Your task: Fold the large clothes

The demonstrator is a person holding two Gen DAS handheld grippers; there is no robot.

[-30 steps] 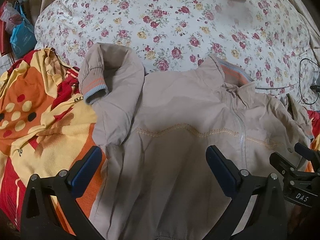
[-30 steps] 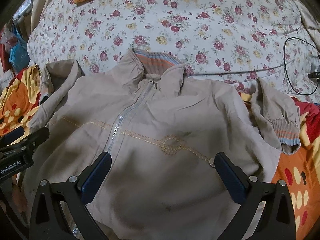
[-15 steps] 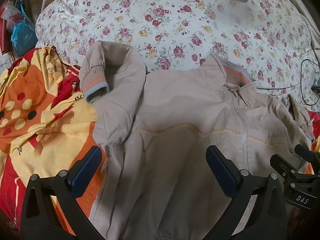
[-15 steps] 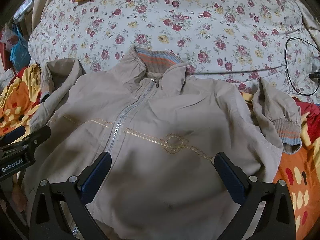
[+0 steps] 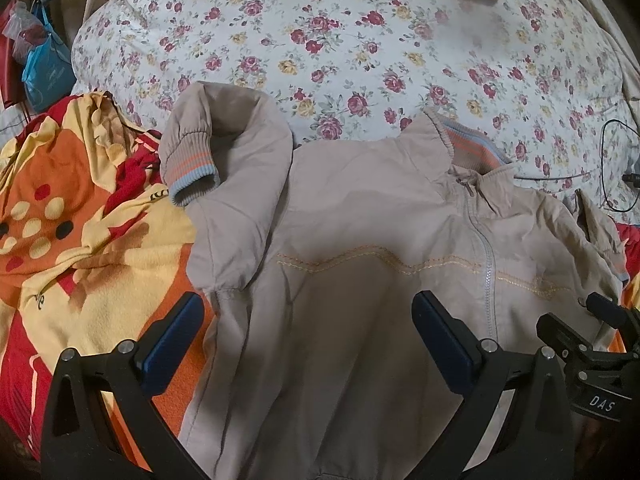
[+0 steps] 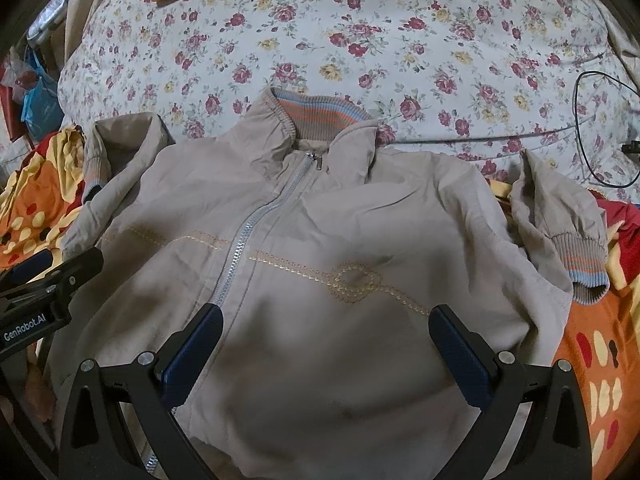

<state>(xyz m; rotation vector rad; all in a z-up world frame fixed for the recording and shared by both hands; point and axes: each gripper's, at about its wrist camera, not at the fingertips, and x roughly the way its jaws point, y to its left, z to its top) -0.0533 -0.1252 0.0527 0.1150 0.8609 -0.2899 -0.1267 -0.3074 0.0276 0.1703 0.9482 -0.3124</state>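
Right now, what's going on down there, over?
Left gripper open, right gripper open, both above the beige jacket. Jacket flat, zipped, unfolded; both sleeves bent inward. Black cable beyond the collar, not touching.

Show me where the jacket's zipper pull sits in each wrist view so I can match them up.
Left wrist: zipper pull sits upper right, just below the striped collar.
Right wrist: zipper pull sits near top centre, under the striped collar.
Shared landmark: the striped collar, directly above the pull in both views.
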